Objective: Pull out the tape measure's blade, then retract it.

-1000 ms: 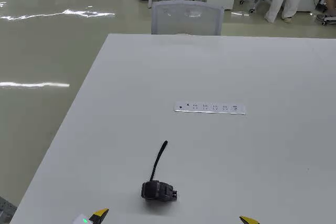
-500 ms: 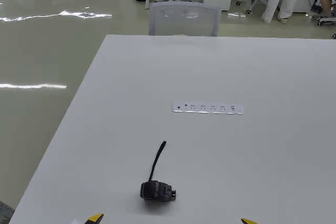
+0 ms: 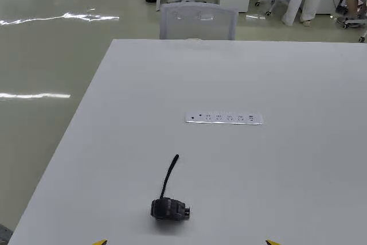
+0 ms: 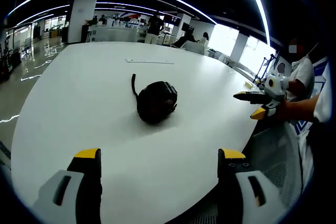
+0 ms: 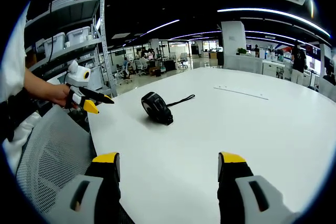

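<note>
A black tape measure (image 3: 170,209) lies on the white table (image 3: 229,78) near its front edge, its black wrist strap (image 3: 170,174) trailing away from me. The blade is inside the case. The same tape measure (image 4: 156,101) lies ahead of my open left gripper (image 4: 157,157), well apart from the jaws. It sits as tape measure (image 5: 157,107) beyond my open right gripper (image 5: 168,159), which holds nothing. The right gripper (image 4: 257,104) enters the left gripper view at the right, and the left gripper (image 5: 90,102) enters the right gripper view at the left. Yellow fingertips (image 3: 100,242) peek in at the head view's bottom edge.
A white power strip (image 3: 223,118) is set flush in the table's middle. A grey chair (image 3: 198,21) stands at the far edge. People and office chairs are across the floor beyond. A mesh chair back (image 5: 52,150) is close to the table's near edge.
The head camera has tilted up slightly, so both yellow jaw tips have sunk toward the bottom edge. The tape measure lies where it was.
</note>
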{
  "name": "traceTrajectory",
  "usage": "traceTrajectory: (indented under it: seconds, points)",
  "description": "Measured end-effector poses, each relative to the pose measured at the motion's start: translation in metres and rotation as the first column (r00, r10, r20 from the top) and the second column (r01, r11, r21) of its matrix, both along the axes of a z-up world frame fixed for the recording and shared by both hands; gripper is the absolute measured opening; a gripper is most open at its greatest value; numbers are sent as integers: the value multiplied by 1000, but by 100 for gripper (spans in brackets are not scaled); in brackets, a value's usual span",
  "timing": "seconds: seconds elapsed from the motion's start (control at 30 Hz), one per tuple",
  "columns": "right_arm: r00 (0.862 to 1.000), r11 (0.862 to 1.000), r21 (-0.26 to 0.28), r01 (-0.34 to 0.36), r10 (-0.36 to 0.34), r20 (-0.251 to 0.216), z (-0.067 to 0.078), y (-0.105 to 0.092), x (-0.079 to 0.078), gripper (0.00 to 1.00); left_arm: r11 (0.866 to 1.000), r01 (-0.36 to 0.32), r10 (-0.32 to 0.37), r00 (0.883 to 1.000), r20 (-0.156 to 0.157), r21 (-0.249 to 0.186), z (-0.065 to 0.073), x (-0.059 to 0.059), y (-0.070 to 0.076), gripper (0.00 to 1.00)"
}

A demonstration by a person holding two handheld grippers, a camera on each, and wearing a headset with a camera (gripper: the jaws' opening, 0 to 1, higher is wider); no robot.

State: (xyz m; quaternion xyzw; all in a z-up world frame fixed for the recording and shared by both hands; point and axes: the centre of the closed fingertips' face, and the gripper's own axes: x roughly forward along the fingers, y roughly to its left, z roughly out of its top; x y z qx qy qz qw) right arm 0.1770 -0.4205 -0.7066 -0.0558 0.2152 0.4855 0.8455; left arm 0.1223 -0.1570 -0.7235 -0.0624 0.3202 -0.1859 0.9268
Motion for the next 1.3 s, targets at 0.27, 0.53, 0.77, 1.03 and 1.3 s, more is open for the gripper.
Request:
traceTrajectory:
  seconds: [0.27,0.53,0.77,1.03,1.3]
  points:
    - [1000,1000,-1,6,-6,-3,-1,-5,-5,79,1000,-2,2,1000,-5,3,-1,-4,1,92]
    - [1000,1000,3,14,-14,-13,-3,-8,-8,80,1000,-3,3,1000,0,2,-2,-4,3,94]
    - [1000,1000,1,14,-14,-9,-2,-8,-8,80,1000,-1,1,1000,0,0,1,-5,1,94]
    - [1000,1000,4,13,-13,-9,-2,-8,-8,80,1000,-2,2,1000,-2,0,0,-6,1,94]
    - [1000,1000,6,15,-15,-10,-2,-9,-8,79,1000,-4,4,1000,-4,-2,-2,-6,0,94]
